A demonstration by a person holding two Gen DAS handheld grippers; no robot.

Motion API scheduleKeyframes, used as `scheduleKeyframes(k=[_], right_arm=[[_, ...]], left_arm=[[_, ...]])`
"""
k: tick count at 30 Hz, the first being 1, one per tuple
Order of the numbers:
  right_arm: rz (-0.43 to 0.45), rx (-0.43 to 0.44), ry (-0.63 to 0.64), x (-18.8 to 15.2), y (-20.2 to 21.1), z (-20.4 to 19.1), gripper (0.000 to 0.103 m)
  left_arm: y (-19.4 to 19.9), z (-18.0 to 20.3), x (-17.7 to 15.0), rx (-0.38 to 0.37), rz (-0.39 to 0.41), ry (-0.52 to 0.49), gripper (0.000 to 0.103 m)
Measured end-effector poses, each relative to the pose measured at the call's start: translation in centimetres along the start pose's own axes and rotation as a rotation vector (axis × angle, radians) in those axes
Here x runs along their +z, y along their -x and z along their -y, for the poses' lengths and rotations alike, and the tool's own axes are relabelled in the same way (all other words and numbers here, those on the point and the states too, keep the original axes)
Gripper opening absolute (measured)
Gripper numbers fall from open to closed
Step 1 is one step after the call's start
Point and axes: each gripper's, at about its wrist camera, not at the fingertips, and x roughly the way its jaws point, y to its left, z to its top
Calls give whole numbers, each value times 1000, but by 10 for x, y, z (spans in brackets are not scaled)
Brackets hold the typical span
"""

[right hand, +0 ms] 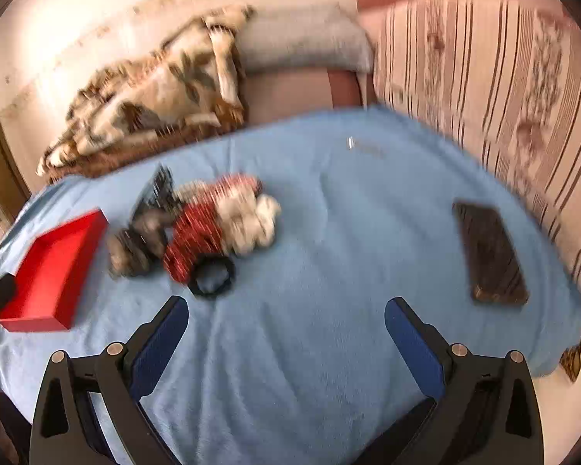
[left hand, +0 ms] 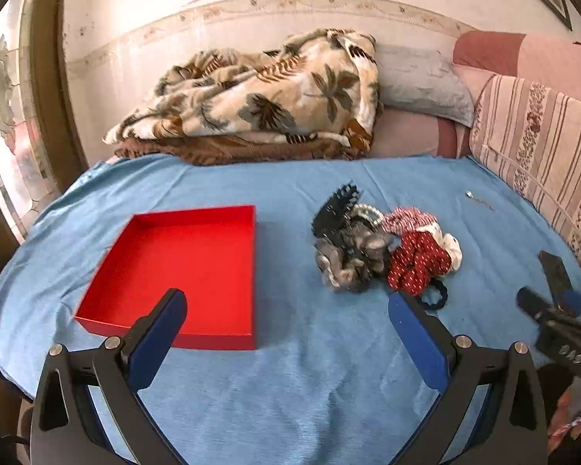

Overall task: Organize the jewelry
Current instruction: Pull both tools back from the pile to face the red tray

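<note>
— Blue pads on the left gripper [left hand: 286,306] stand wide apart, nothing between them. Same for the right gripper [right hand: 286,308]: spread open and empty, over bare blue cloth [left hand: 310,387].

— Where's the jewelry?

— Heaped in one pile [left hand: 383,248] to the right of the red tray [left hand: 197,224]: a black comb, pearls, a grey scrunchie, a red dotted one, and a black hair tie [left hand: 434,298] on the near edge. A small silver piece [left hand: 469,194] lies well beyond the pile.

— Which gripper is nearer?

— I'd judge the left; its right finger almost touches the hair tie. The right view is blurred, with the pile ahead and to its left.

— And the tray?

— Empty, nothing sorted yet.
</note>
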Motion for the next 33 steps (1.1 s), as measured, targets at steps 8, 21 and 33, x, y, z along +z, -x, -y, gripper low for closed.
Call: scheduleKeyframes(k=[8, 21, 33], right_arm=[[215, -46, 83, 23, 52, -24, 103], [256, -55, 114, 21, 70, -34, 103], [283, -50, 129, 14, 78, -36, 103]], left_arm=[[10, -8, 3, 19, 10, 18, 103], [17, -13, -1, 21, 10, 22, 103], [17, -13, -7, 15, -29, 11, 103]])
